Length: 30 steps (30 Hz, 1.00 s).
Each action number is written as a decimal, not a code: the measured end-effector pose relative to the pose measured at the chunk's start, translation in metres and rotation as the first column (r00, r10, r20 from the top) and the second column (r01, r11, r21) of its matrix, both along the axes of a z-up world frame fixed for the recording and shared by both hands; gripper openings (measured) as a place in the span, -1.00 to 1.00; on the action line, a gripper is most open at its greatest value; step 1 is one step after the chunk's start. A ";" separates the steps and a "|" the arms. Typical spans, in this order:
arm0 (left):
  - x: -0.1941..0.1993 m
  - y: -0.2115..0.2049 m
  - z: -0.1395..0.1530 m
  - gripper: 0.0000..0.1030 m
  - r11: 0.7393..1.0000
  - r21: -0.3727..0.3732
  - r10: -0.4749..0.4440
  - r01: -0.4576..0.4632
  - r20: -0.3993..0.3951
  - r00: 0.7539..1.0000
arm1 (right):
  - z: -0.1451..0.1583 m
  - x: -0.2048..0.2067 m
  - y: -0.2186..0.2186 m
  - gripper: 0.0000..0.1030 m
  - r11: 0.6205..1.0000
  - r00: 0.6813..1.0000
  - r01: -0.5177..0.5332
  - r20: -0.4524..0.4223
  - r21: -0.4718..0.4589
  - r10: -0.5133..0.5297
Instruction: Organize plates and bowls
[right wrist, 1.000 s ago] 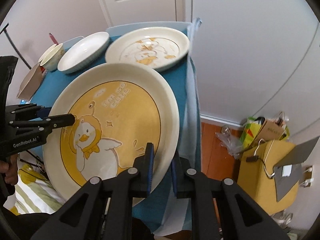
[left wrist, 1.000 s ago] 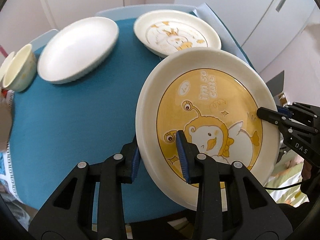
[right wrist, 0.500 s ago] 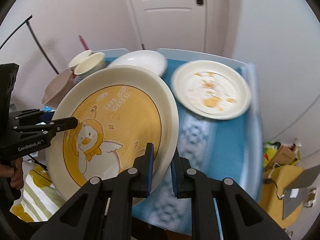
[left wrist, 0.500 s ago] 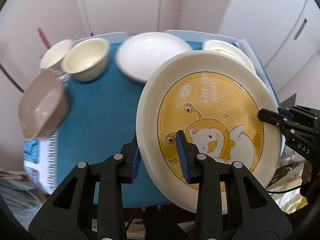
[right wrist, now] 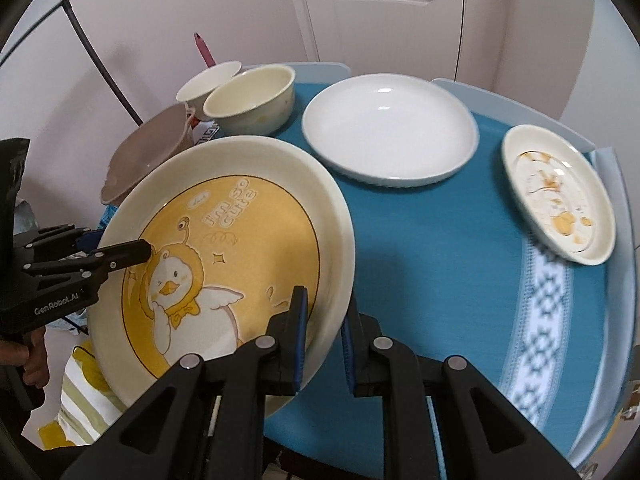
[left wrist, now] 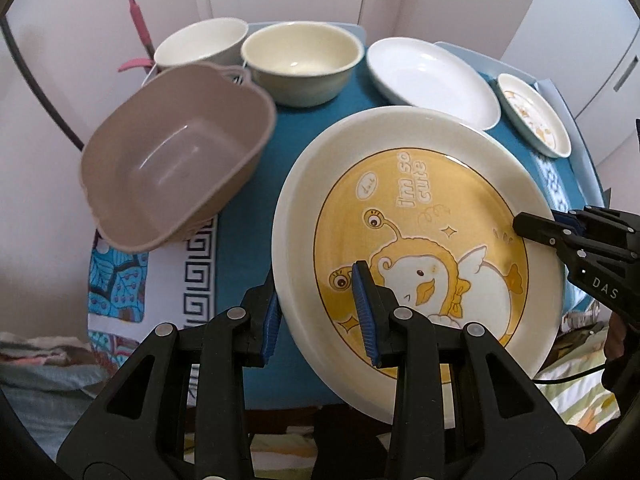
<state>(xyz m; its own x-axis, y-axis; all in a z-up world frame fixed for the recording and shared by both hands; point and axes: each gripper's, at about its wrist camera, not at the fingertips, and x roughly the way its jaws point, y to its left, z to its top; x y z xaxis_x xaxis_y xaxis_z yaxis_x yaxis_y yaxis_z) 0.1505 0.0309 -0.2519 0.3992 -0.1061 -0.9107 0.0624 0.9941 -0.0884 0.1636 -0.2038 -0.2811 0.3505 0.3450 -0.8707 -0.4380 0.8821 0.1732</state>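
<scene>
Both claws clamped on the duck plate (left wrist: pixel 420 216), left gripper (left wrist: pixel 320 312) at its 7 o'clock, right gripper (right wrist: pixel 324 332) at 5, tub (left wrist: pixel 172 156) sat at 10 o'clock

Left tongs (left wrist: pixel 320 316) clamping duck plate (left wrist: pixel 416 216), right tongs (left wrist: pixel 536 228) gripping opposite rim

Cream plate (left wrist: pixel 416 240) with yellow duck cartoon, plain white plate (right wrist: pixel 390 130), teal tablecloth (right wrist: pixel 436 260), taupe tub (left wrist: pixel 172 156), cream bowl (left wrist: pixel 302 64)
</scene>
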 end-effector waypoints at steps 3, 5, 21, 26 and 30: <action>0.006 0.008 -0.012 -0.41 1.000 -0.007 -0.016 0.016 0.003 1.000 | -0.013 0.004 0.015 -0.72 1.000 1.000 0.022 -0.001 -0.019 -0.022; 0.010 0.012 -0.019 -0.41 1.000 -0.013 -0.026 0.026 0.002 1.000 | -0.019 0.006 0.022 -0.72 0.999 0.999 0.032 0.001 -0.028 -0.032; 0.020 0.002 -0.035 -0.37 0.998 0.025 -0.059 0.059 -0.010 0.998 | -0.036 0.008 0.036 -0.71 0.995 0.996 0.089 -0.009 -0.048 -0.090; 0.026 -0.003 -0.036 0.45 0.994 0.089 -0.057 0.058 -0.013 0.998 | -0.037 0.006 0.030 -0.71 0.995 0.995 0.096 -0.016 -0.038 -0.097; 0.024 -0.001 -0.031 0.69 0.993 0.104 -0.054 0.053 0.008 0.998 | -0.037 0.009 0.024 -0.65 0.994 0.994 0.108 -0.022 -0.031 -0.109</action>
<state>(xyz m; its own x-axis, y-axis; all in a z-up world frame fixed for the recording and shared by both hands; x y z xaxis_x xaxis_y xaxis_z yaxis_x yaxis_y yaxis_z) 0.1742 0.0294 -0.2833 0.4049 -0.0326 -0.9138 0.1166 0.9930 0.0162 0.1724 -0.1796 -0.3180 0.3633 0.2796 -0.8887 -0.3358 0.9291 0.1550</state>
